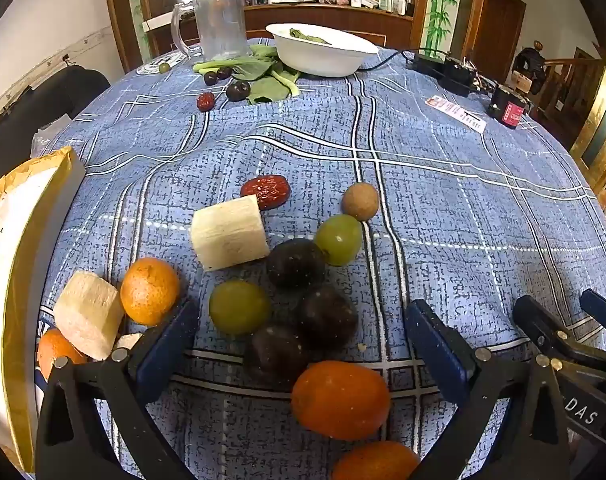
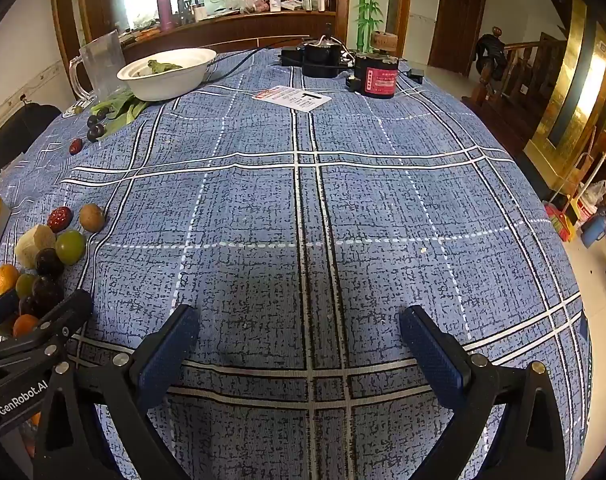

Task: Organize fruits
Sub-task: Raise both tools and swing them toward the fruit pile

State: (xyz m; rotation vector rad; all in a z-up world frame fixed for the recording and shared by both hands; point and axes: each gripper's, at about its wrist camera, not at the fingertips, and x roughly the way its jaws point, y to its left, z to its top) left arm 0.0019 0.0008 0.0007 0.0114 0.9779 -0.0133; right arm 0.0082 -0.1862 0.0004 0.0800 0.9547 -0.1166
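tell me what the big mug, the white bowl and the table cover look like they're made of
Mug: clear glass or hard plastic, frosted or cloudy walls that show shapes behind them, thick clear handle; which of the two is open.
White bowl: matte white, thin rim, no gloss; looks like disposable foam or paper rather than ceramic.
Table cover: woven fabric, blue with white and dark printed lines; it wrinkles softly near the middle.

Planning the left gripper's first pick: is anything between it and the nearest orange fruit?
Nothing visible. The left gripper is open, and the orange fruit lies between its fingers, with dark plums just beyond it.
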